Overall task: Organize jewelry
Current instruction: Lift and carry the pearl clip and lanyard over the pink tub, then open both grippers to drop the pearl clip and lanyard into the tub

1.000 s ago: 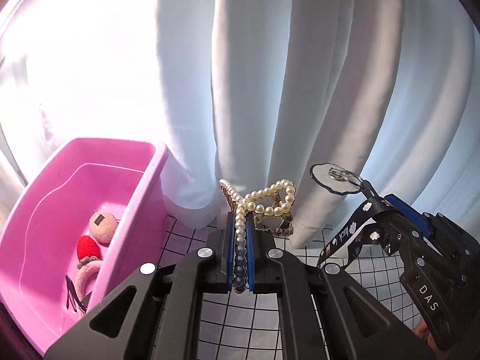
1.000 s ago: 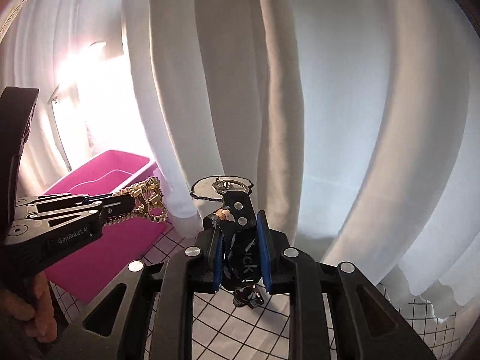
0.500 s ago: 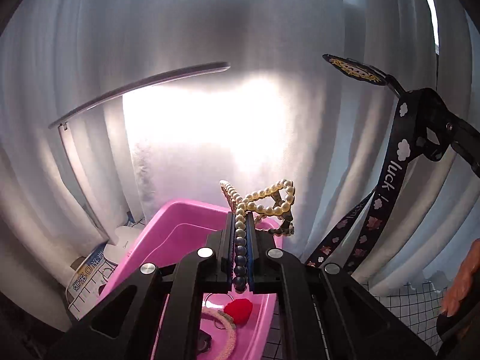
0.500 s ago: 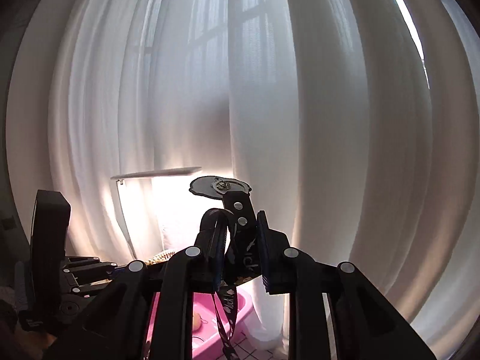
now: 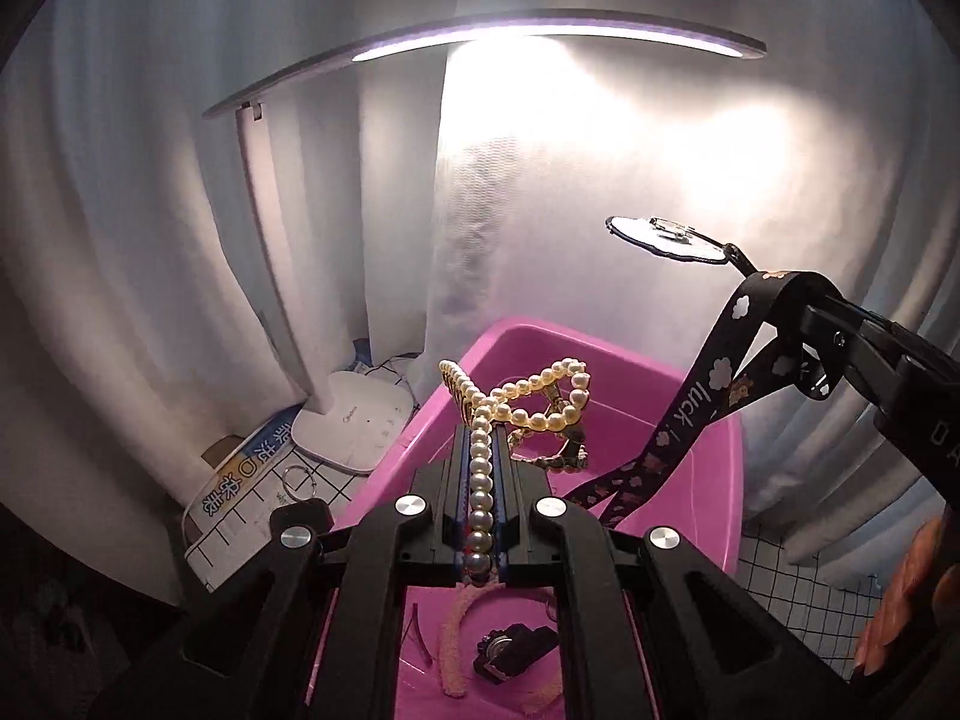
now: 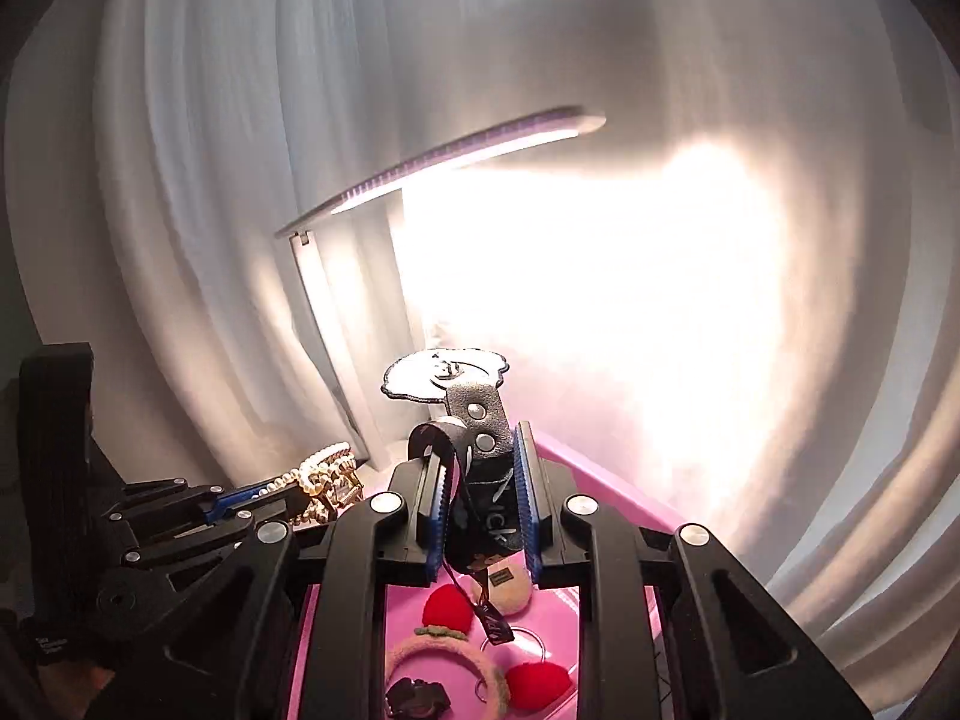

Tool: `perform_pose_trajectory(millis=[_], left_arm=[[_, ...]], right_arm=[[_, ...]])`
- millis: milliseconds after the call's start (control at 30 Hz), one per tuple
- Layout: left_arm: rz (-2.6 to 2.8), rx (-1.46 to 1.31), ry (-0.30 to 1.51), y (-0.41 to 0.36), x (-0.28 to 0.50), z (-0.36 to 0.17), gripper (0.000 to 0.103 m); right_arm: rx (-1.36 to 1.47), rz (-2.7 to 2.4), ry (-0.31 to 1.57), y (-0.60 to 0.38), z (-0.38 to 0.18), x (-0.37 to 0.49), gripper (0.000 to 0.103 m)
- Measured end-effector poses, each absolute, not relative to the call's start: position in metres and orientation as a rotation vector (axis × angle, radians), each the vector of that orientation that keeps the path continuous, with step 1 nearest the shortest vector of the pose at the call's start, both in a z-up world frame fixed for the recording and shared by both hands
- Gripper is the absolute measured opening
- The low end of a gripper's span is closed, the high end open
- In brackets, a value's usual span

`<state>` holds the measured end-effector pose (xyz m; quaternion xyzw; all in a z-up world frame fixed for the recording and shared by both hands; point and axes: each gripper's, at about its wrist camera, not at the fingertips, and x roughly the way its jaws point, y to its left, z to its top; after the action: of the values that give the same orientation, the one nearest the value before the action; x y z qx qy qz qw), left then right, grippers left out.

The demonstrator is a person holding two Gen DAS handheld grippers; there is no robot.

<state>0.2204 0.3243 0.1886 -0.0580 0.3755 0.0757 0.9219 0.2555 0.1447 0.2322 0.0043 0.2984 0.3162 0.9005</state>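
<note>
Two grippers hold a pearl necklace and black strap above the pink bin.

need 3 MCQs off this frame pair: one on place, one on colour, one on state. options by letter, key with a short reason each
1. Where is the desk lamp's base?
A. Inside the bin
B. On the table beside the bin, in front of the curtain
C. Hanging from the right gripper

2. What colour is the bin?
A. Pink
B. Blue
C. White

3. What is the state of the left gripper?
A. Open and empty
B. Shut on the black strap
C. Shut on the pearl necklace

Key:
1 B: in the left wrist view the white base stands outside the bin's wall, with the curtain behind it.
2 A: its rim and floor are pink in both views.
3 C: the pearl necklace runs between the closed pads; the black strap is pinched in the right gripper.
</note>
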Motion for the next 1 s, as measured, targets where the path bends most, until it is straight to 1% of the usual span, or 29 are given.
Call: perform_pose_trajectory(millis=[167,367,600,833,933,967,1000], left_arm=[[0.185,-0.15,0.871,0.334,0.222,0.144,0.007],[0.197,-0.155,0.945,0.333,0.228,0.117,0.007],[0.208,-0.177,1.016,0.337,0.235,0.098,0.007],[0.192,-0.186,1.066,0.335,0.238,0.086,0.007],[0.185,-0.182,1.084,0.333,0.239,0.081,0.009],[0.188,-0.17,1.084,0.332,0.239,0.081,0.011],[0.195,-0.158,1.082,0.331,0.24,0.082,0.019]], right_arm=[[0.017,0.644,0.845,0.162,0.166,0.27,0.019],[-0.005,0.615,1.004,0.171,0.128,0.28,0.019],[-0.05,0.583,1.095,0.189,0.111,0.292,0.019],[-0.071,0.584,1.141,0.206,0.098,0.297,0.02],[-0.094,0.586,1.152,0.214,0.094,0.298,0.02],[-0.098,0.582,1.152,0.214,0.093,0.3,0.027],[-0.1,0.578,1.152,0.215,0.094,0.3,0.044]])
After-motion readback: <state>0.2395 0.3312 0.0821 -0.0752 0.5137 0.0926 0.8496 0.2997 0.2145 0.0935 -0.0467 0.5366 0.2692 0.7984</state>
